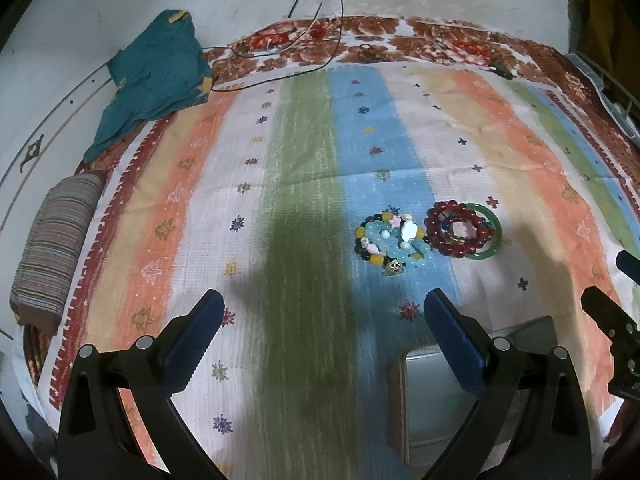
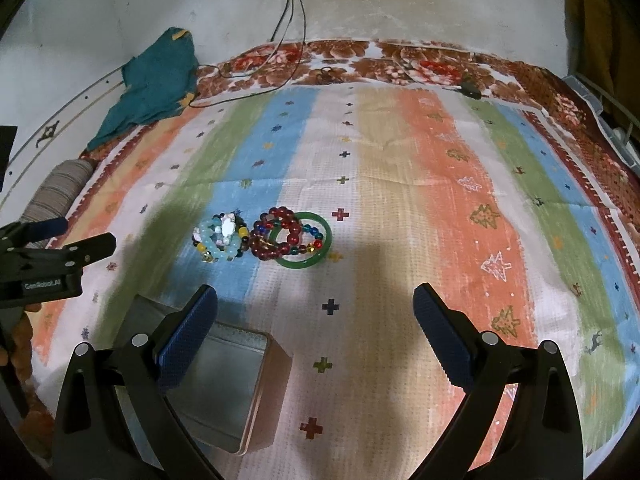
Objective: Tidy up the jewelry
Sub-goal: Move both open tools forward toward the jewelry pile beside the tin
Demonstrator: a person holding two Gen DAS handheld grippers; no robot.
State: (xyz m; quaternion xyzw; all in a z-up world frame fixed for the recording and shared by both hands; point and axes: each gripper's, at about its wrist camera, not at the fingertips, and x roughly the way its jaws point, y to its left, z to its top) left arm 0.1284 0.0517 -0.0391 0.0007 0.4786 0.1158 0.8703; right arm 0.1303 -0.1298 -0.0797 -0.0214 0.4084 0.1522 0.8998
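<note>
A pile of light-blue and mixed bead bracelets (image 1: 390, 242) (image 2: 220, 240) lies on the striped cloth. Beside it a dark red bead bracelet (image 1: 456, 230) (image 2: 276, 236) rests over a green jade bangle (image 1: 494, 236) (image 2: 310, 262). An open metal tin (image 1: 436, 400) (image 2: 224, 388) stands nearer, below the jewelry. My left gripper (image 1: 324, 320) is open and empty, hovering short of the pile, its right finger over the tin. My right gripper (image 2: 316, 316) is open and empty, short of the bangle, its left finger over the tin.
A teal cloth (image 1: 152, 76) (image 2: 156, 76) lies at the back left by the wall. A striped rolled fabric (image 1: 52, 248) sits at the left edge. Black cables (image 1: 316, 20) hang down the wall onto the cloth. The other gripper shows at the right edge of the left wrist view (image 1: 616, 336).
</note>
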